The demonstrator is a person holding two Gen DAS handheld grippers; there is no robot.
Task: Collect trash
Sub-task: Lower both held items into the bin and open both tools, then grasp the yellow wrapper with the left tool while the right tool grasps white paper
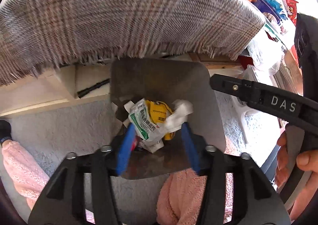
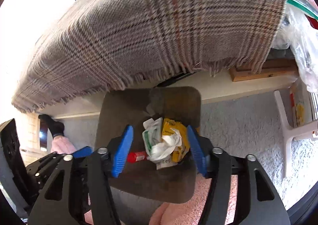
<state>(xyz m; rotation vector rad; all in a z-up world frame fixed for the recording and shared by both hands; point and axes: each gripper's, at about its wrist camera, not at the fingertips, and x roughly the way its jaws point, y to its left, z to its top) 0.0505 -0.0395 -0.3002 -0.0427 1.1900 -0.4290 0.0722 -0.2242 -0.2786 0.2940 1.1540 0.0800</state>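
Both views look down into a dark bin (image 1: 165, 78) on a pale carpet (image 1: 59, 125), with a plaid blanket (image 1: 119, 10) hanging over the far edge of the scene.

Left tongs (image 1: 157, 139): open, blue pads spread, nothing clamped between them. A trash wad (image 1: 157, 121) sits just ahead of and between the fingertips, inside the bin, near the tip line. I cannot tell whether either pad touches it.

Right tongs (image 2: 159, 145): also open, empty. The same wad (image 2: 165, 141) lies between the two pads, nearer the right pad, with a clear gap to the left one. A red tube (image 2: 137, 156) pokes out from under the wad toward the left pad, its long axis running across the tongs, pad to pad.

Count in the wad: one green-and-white packet, one yellow wrapper, one white crumpled tissue or bag, one red tube. More scraps below may be hidden.

The right tongs' black arm (image 1: 258, 95) crosses the left view on the right side, above the bin rim.

Judgement: the trash is already in the bin, and both tongs straddle it about equally. The right tongs look better centred on it. If it needs pressing down, either would serve.
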